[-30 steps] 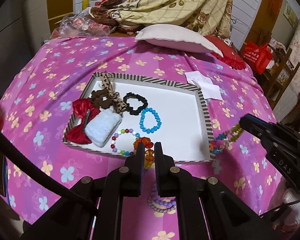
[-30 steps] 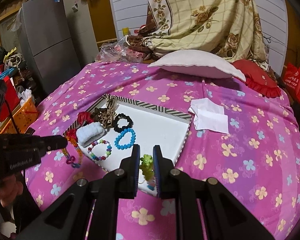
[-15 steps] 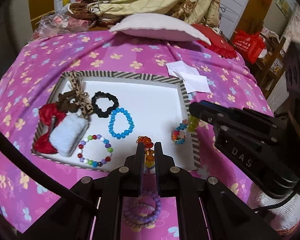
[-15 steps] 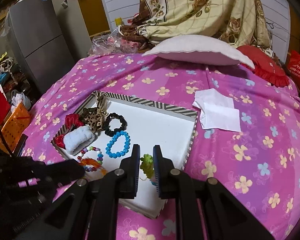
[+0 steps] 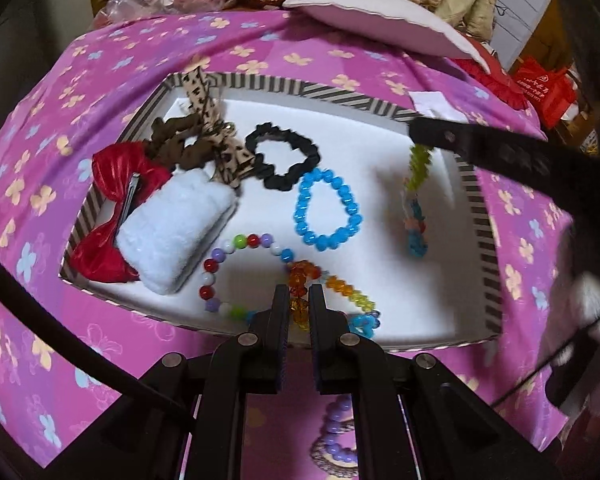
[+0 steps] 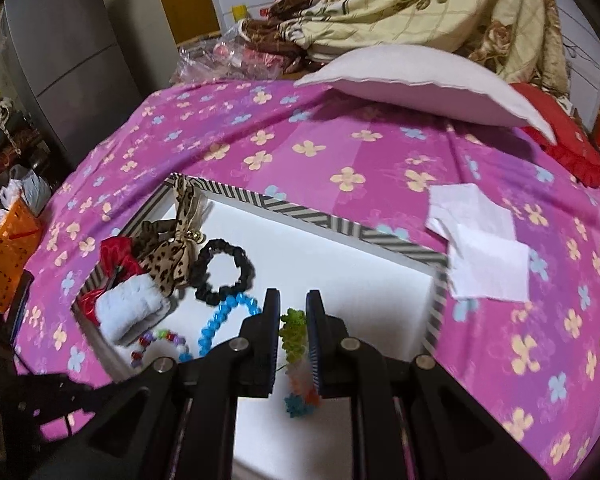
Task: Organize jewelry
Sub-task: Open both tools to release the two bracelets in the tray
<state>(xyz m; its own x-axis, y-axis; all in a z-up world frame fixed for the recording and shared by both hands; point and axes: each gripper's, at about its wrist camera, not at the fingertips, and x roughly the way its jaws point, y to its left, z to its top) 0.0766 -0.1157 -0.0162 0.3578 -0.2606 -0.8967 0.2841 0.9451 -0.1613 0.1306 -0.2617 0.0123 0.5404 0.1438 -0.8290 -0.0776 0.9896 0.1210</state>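
A striped-rim white tray [image 5: 340,96] [image 6: 380,236] lies on the pink bedspread. My left gripper [image 5: 299,294] is shut on an orange-and-rainbow bead bracelet [image 5: 340,286] whose far end rests on the tray's near part. My right gripper [image 6: 293,300] is shut on a green-and-blue bead bracelet [image 6: 294,330] that hangs over the tray's right side; in the left wrist view that bracelet [image 5: 415,200] dangles from the right gripper [image 5: 416,136]. In the tray lie a blue bead bracelet [image 5: 326,208], a multicolour bead bracelet [image 5: 236,264], a black scrunchie [image 5: 284,156], a white fluffy band [image 5: 172,228], a red bow [image 5: 108,216] and a leopard ribbon [image 5: 212,132].
A purple bead bracelet [image 5: 336,436] lies on the bedspread below my left gripper. White papers [image 6: 480,252] sit right of the tray. A white pillow [image 6: 420,84], red cushion [image 6: 572,148] and a heaped quilt [image 6: 400,4] fill the far side. An orange basket [image 6: 4,260] stands off the bed's left edge.
Both grippers have dropped closer to the tray. The right one swung in from beyond the tray's right rim to over its right side; the orange bracelet now touches the tray floor.
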